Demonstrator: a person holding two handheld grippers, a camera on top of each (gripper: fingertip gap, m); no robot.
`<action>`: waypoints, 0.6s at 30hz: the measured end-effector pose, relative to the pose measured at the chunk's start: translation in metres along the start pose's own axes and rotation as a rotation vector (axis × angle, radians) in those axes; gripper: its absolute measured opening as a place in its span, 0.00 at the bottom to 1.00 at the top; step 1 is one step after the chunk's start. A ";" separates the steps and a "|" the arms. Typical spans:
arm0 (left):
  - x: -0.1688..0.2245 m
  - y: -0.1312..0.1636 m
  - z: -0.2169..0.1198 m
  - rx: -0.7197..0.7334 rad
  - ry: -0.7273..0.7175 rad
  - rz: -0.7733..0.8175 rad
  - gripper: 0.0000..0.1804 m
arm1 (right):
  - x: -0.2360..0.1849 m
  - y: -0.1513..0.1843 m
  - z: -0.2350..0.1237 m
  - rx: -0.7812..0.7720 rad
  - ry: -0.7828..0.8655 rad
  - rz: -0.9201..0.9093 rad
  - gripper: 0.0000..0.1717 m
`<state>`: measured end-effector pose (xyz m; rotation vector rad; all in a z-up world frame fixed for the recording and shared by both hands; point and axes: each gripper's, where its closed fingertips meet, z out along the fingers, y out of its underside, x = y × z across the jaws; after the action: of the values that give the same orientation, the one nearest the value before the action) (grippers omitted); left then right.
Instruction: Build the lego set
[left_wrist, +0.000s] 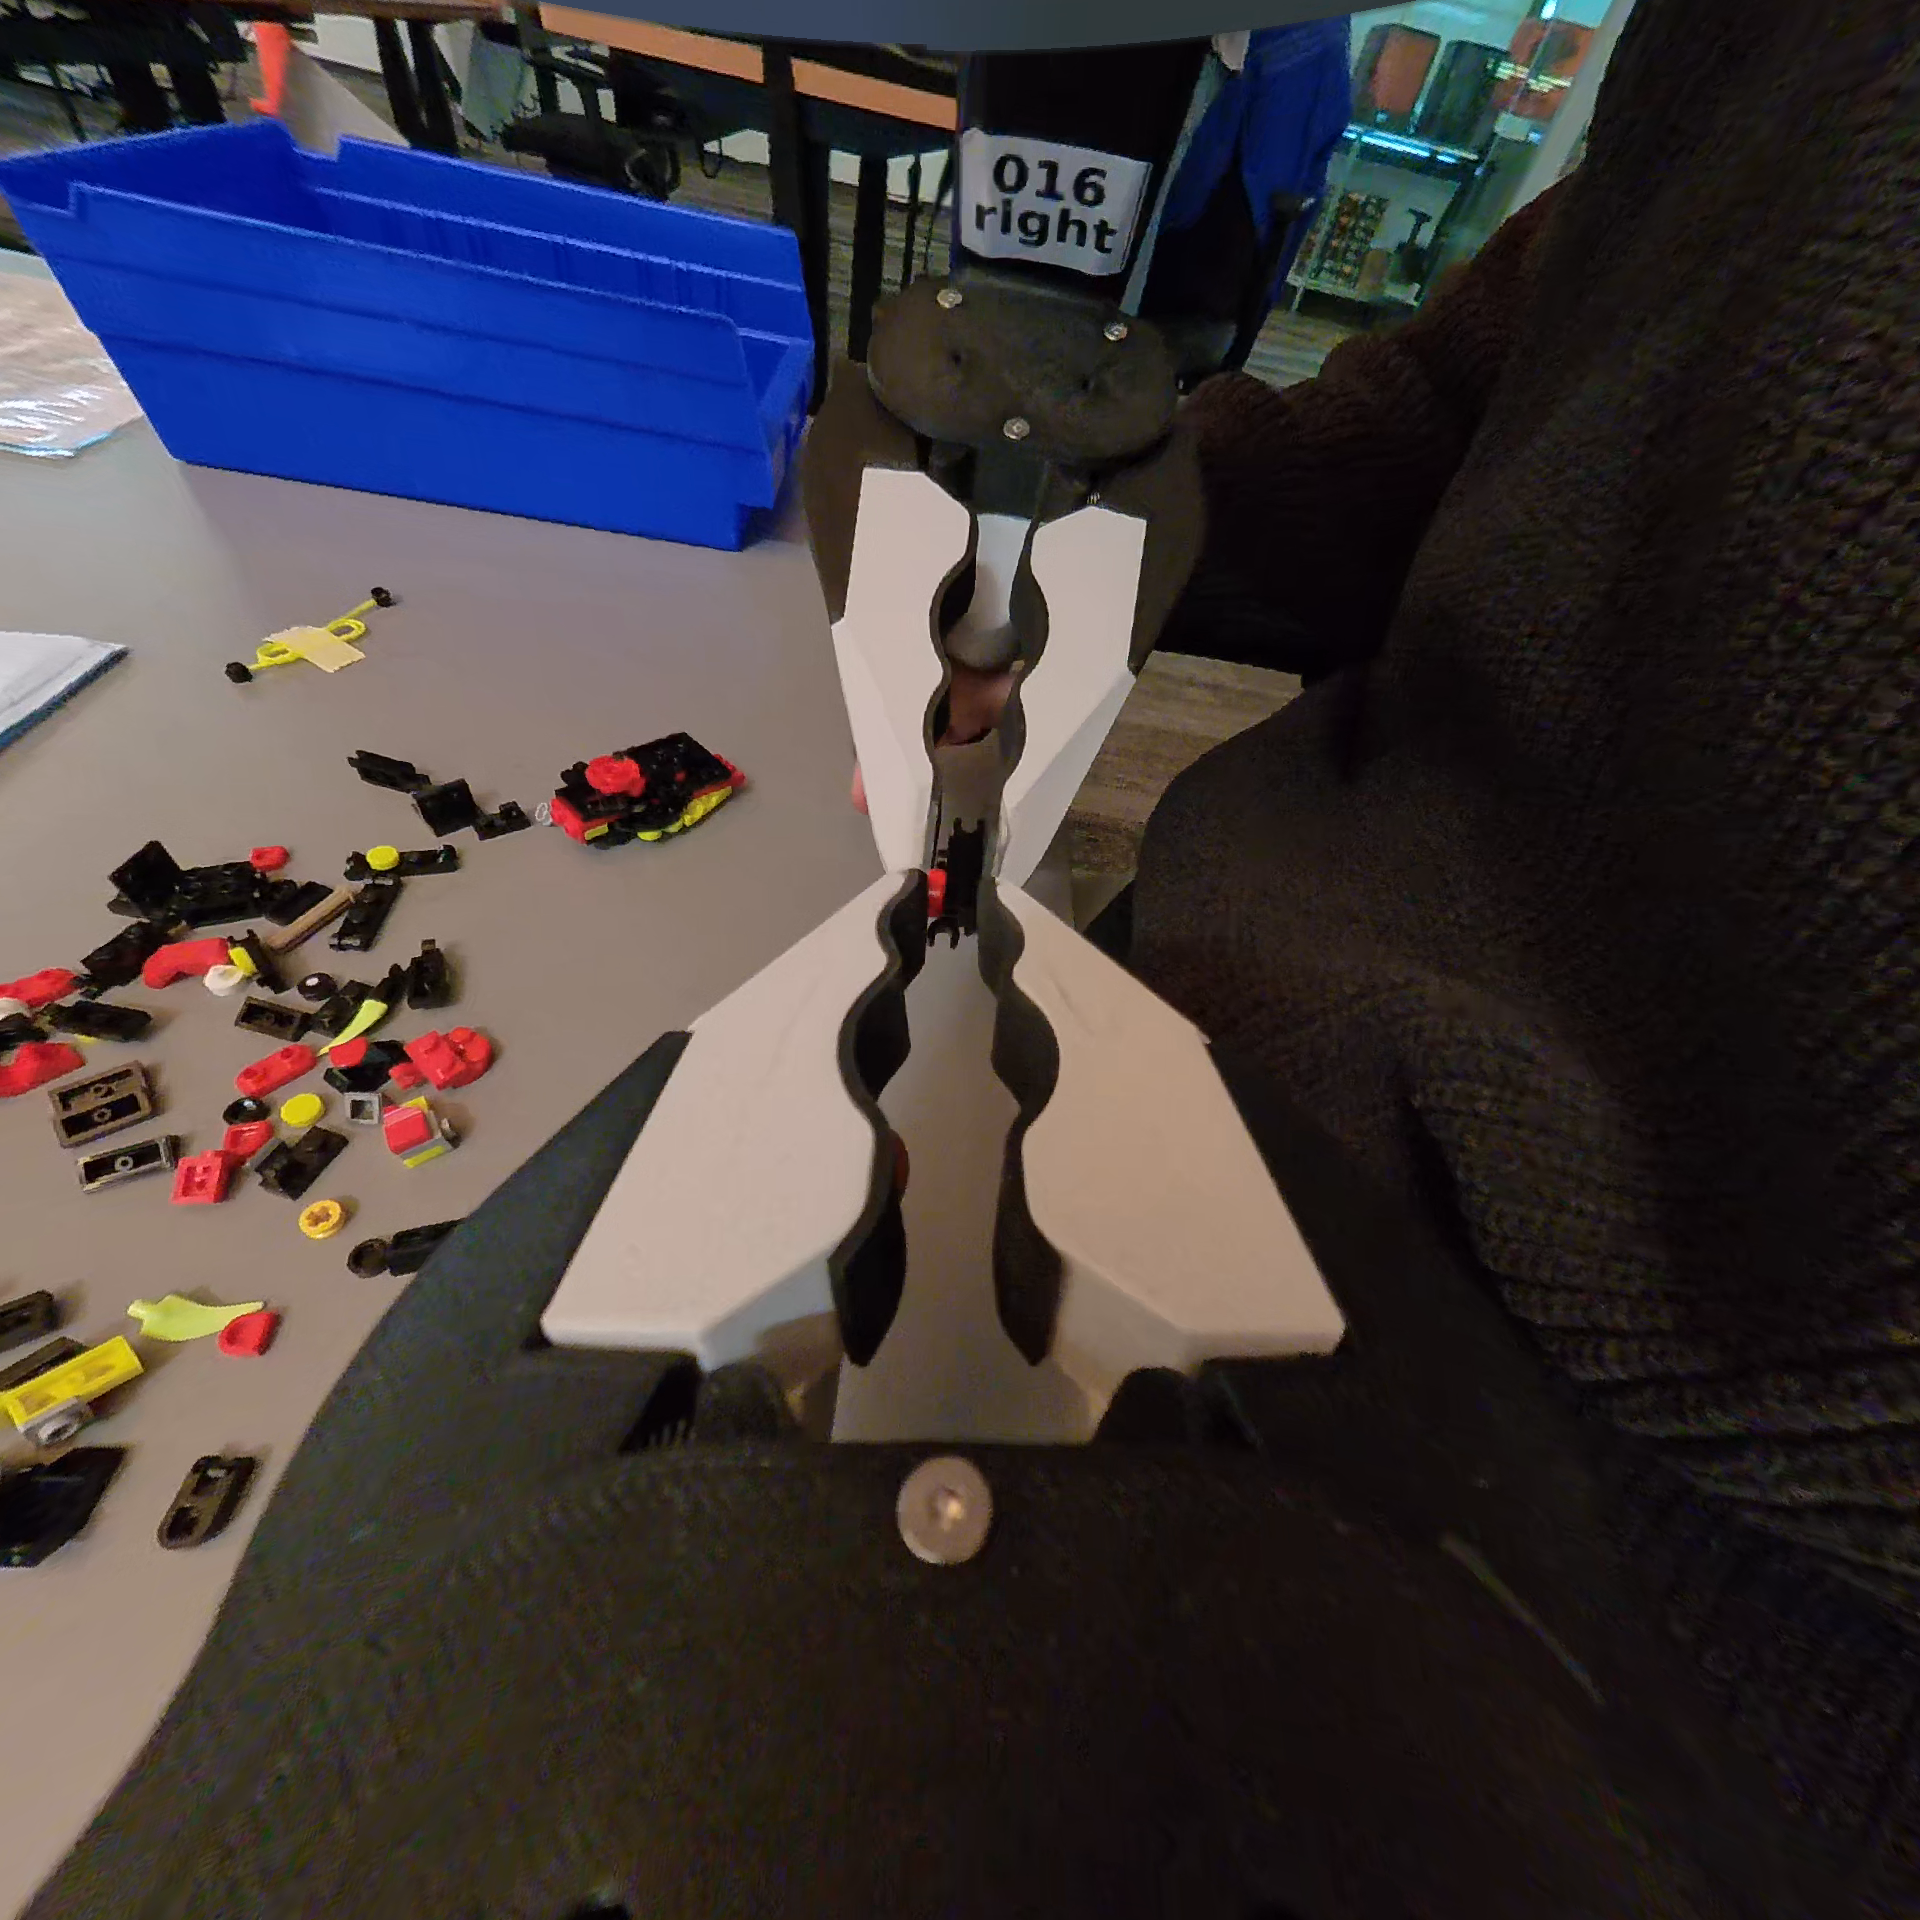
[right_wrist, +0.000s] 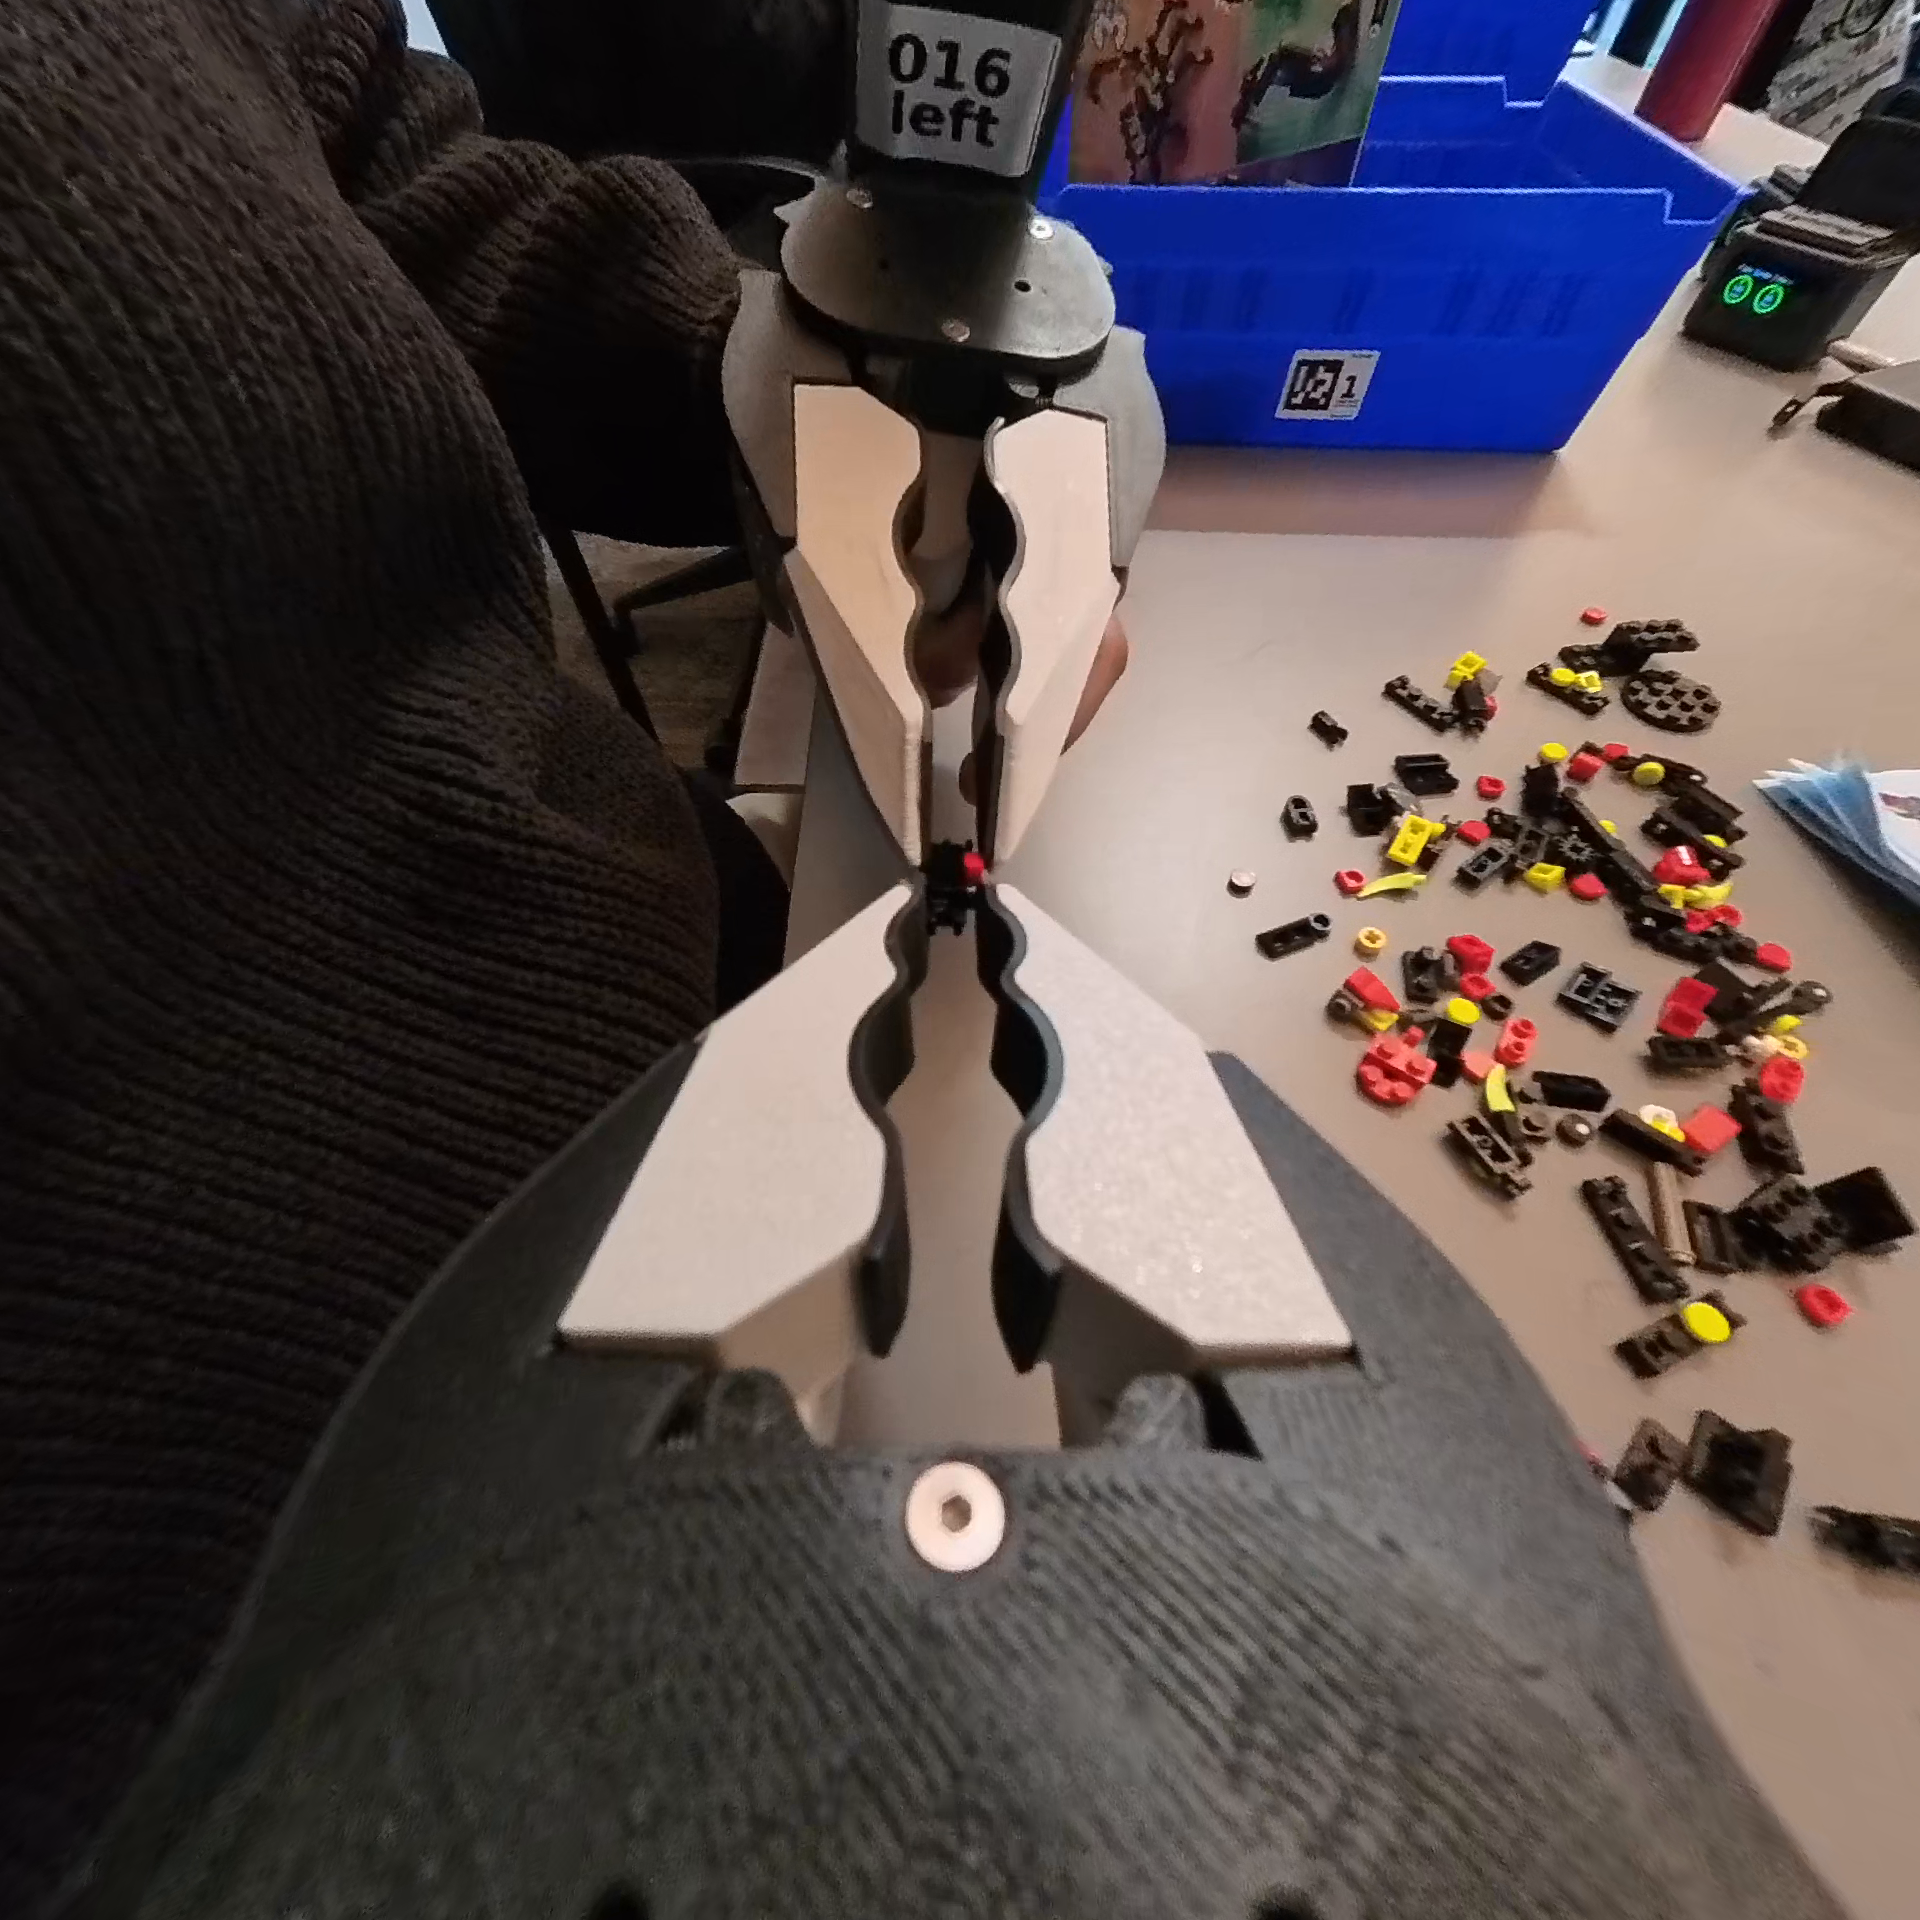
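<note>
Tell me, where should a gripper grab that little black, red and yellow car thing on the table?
Probably across the long flat sides of the small brick model, coming from above. The red knob on top is round and small, so the wider body looks the firmer hold.

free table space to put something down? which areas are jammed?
Bare grey table between the blue bin and the small brick build. Another bare strip between the loose brick pile and the grippers' side. The pile itself is crowded.

White claw (left_wrist: 951, 904) fingers, wavy black pads, dark knit sleeve (left_wrist: 1558, 831).
</note>
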<state>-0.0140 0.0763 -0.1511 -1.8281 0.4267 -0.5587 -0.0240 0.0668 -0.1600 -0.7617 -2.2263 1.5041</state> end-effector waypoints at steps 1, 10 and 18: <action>0.000 -0.001 0.000 -0.002 -0.002 -0.001 0.04 | 0.000 0.000 0.000 0.002 -0.003 0.005 0.04; 0.001 -0.001 0.000 -0.024 0.006 -0.027 0.04 | -0.003 -0.001 -0.001 0.013 -0.030 0.029 0.04; -0.003 -0.002 0.003 0.000 -0.021 -0.014 0.04 | 0.004 -0.001 -0.003 0.033 -0.010 0.048 0.04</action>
<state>-0.0153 0.0805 -0.1507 -1.8368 0.3999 -0.5485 -0.0255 0.0712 -0.1583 -0.8051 -2.1994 1.5660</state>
